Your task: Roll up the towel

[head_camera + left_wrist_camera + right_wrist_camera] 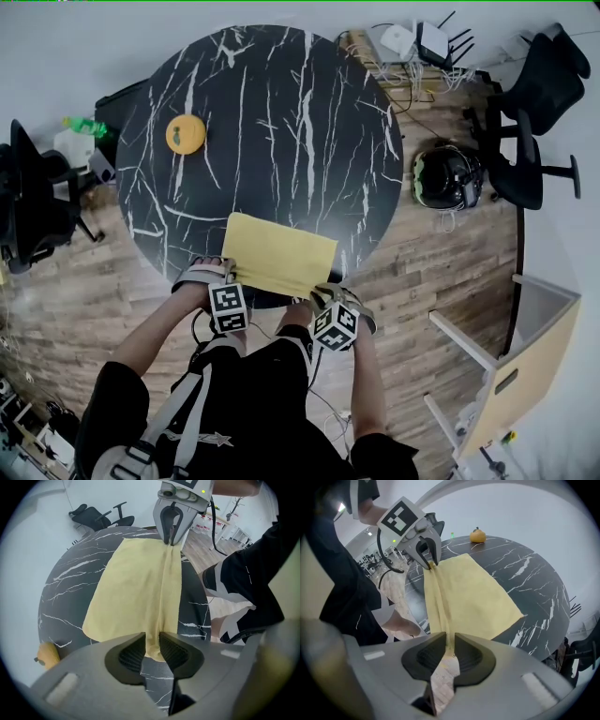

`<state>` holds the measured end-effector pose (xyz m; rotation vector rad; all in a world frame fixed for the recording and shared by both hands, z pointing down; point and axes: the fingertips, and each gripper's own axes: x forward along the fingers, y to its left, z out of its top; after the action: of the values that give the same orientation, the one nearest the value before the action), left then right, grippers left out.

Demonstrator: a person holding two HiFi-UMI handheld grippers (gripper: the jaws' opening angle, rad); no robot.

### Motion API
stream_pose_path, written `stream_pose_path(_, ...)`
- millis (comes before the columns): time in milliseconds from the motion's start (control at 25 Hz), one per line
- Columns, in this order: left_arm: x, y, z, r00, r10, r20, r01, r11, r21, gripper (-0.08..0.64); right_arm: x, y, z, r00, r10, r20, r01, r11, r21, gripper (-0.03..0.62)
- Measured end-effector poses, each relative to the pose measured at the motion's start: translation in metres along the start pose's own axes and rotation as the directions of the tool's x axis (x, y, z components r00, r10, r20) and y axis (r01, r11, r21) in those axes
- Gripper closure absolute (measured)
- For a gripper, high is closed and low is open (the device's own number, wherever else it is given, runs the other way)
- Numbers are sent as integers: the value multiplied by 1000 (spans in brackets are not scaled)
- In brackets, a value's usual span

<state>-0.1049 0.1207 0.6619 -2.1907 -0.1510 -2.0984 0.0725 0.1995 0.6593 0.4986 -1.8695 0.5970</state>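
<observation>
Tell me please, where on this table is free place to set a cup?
The far half of the table, beyond the towel, is bare, and the right side too. Some room lies between the orange fruit and the towel. Crowded: the near edge, where the left tool and the right tool are at the towel's edge.

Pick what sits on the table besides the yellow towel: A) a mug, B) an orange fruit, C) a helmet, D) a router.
B: an orange fruit rests on the dark table, well away from the towel, and nothing else lies on the tabletop.
</observation>
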Motion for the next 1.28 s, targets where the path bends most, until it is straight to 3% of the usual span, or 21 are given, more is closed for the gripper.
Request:
stream_pose_path(240,-4,9,-2,997,69,33,-67,997,-46,399,-4,-16,1,992,-127,10,128,992,-25,415)
stream_pose_path(440,-16,19,-7,991,128,36,-126,990,-60,394,-19,-21,6,977,-208,40,209,978,-23,410)
stream_pose_path(840,-43,15,-16,983,175,54,-170,981,-96,394,-31,3,11,975,-210,66,214,976,-45,410)
stream_pose_path(1280,-26,-21,-2,991,104,81,-98,993,-72,394,-14,32,2,985,-161,62,165,984,-69,412)
